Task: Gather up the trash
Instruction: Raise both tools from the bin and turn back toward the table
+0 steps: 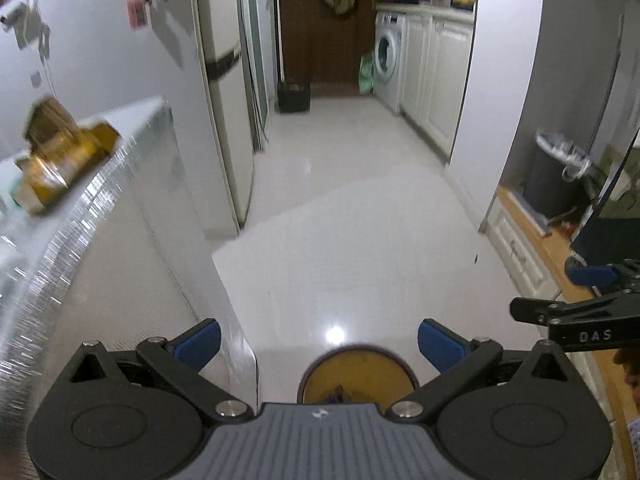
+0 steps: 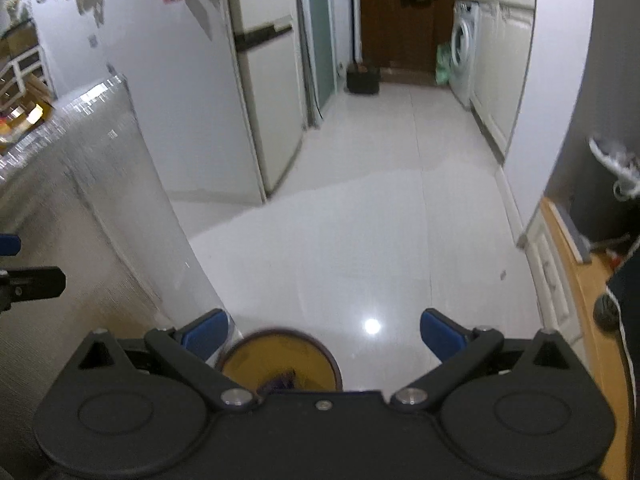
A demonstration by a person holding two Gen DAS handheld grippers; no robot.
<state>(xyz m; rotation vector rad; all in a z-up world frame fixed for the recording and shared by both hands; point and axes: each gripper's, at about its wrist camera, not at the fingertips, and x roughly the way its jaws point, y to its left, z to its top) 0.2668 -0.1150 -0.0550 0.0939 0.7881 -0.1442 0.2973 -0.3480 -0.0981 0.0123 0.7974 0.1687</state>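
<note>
A round trash bin with a yellow liner [image 1: 357,376] stands on the white floor below my left gripper [image 1: 319,344], which is open and empty above it. The bin also shows in the right wrist view [image 2: 279,364], with a dark purple scrap inside, below my open, empty right gripper [image 2: 325,338]. Blurred gold-coloured packaging [image 1: 60,152] lies on the silvery counter [image 1: 132,152] at the left. My right gripper also shows at the right edge of the left wrist view [image 1: 576,292].
A fridge [image 1: 228,80] stands behind the counter. A dark bin with a white bag [image 1: 554,176] sits on a wooden ledge at right. A washing machine [image 1: 387,60], white cabinets, a black crate [image 1: 294,96] and a green bag lie down the corridor.
</note>
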